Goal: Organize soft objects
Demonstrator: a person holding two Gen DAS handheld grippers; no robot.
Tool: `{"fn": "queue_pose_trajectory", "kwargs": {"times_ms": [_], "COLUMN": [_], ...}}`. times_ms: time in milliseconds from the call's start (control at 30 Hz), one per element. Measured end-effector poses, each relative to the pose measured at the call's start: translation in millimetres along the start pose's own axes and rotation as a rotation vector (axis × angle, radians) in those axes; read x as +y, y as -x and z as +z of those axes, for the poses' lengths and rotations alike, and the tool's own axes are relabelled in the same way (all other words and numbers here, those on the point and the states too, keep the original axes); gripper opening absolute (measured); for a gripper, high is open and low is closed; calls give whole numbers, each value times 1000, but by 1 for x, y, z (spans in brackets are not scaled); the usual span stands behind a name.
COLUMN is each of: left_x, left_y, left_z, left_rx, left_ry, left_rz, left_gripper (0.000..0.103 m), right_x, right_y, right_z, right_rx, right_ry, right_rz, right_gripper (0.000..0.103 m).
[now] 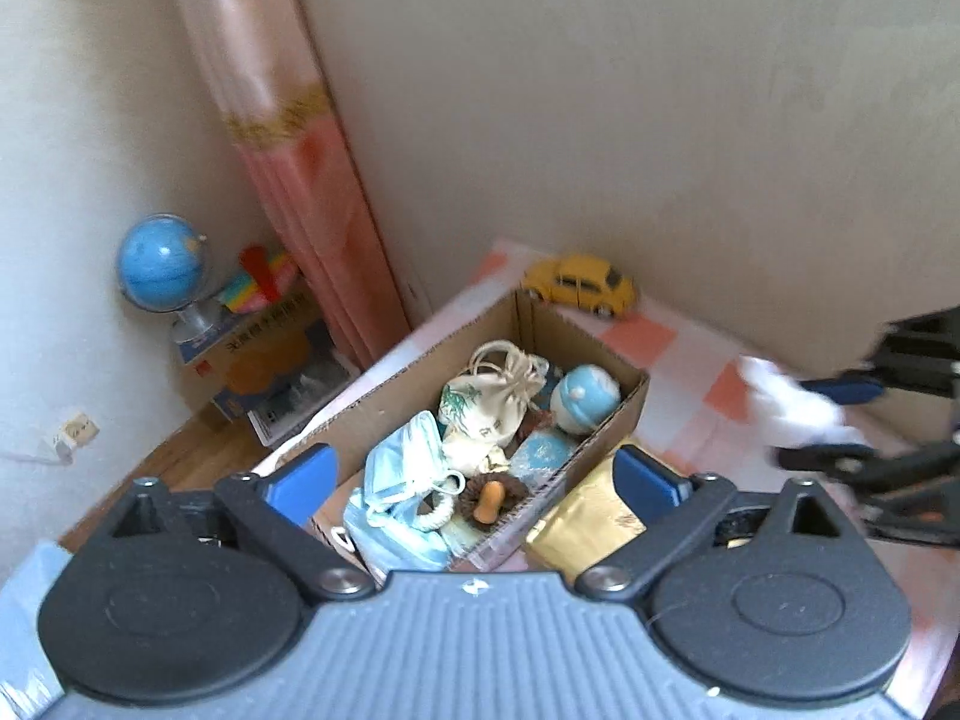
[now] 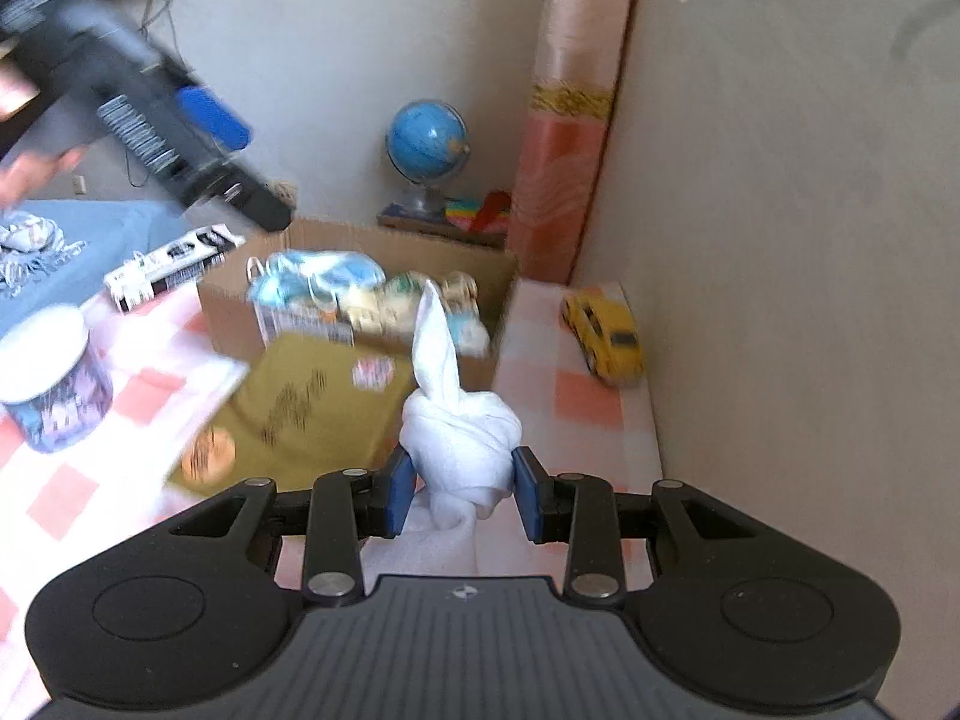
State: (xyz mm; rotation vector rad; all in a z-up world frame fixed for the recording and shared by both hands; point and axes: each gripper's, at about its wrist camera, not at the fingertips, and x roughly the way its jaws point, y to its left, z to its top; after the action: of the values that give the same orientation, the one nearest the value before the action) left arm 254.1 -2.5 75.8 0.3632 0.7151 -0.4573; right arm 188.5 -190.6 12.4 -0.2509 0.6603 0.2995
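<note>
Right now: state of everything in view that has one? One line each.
left gripper: open, nothing between its pads
right gripper: shut on the white knotted cloth, held off the table
cardboard box: open-topped, upright, partly filled with soft items
blue face masks: in the box, near end
drawstring pouch: in the box, cinched shut
yellow toy car: on its wheels, beside the wall
white-lidded jar: upright, lid on

No legible text anywhere
</note>
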Motion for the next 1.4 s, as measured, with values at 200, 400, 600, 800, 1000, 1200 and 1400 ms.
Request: {"fn": "queue_pose_trajectory", "kwargs": {"times_ms": [200, 400, 600, 800, 1000, 1200, 1400], "left_x": [-11, -20, -15, -7, -23, -36, -44], "left_y": [34, 46, 43, 37, 36, 47, 59], "left_z": [-38, -70, -91, -96, -91, -84, -79], "left_rx": [-96, -133, -136, -97, -11, 18, 5], "left_ry": [113, 199, 326, 427, 417, 434, 427], "left_rz": [74, 97, 65, 104, 260, 271, 287], "left_gripper": [103, 103, 103, 102, 102, 102, 103], "right_x": [2, 10, 11, 9, 10, 20, 24], "right_y": [-29, -72, -84, -50, -7, 23, 40], "right_z": [54, 92, 101, 81, 48, 28, 24], "right_rx": [-37, -28, -27, 4, 86, 103, 89], "right_ry": [17, 13, -50, -109, -249, -271, -271], "right_rz": [74, 93, 90, 22, -83, -108, -122], "right_gripper": [40, 41, 95, 103, 103, 103, 103]}}
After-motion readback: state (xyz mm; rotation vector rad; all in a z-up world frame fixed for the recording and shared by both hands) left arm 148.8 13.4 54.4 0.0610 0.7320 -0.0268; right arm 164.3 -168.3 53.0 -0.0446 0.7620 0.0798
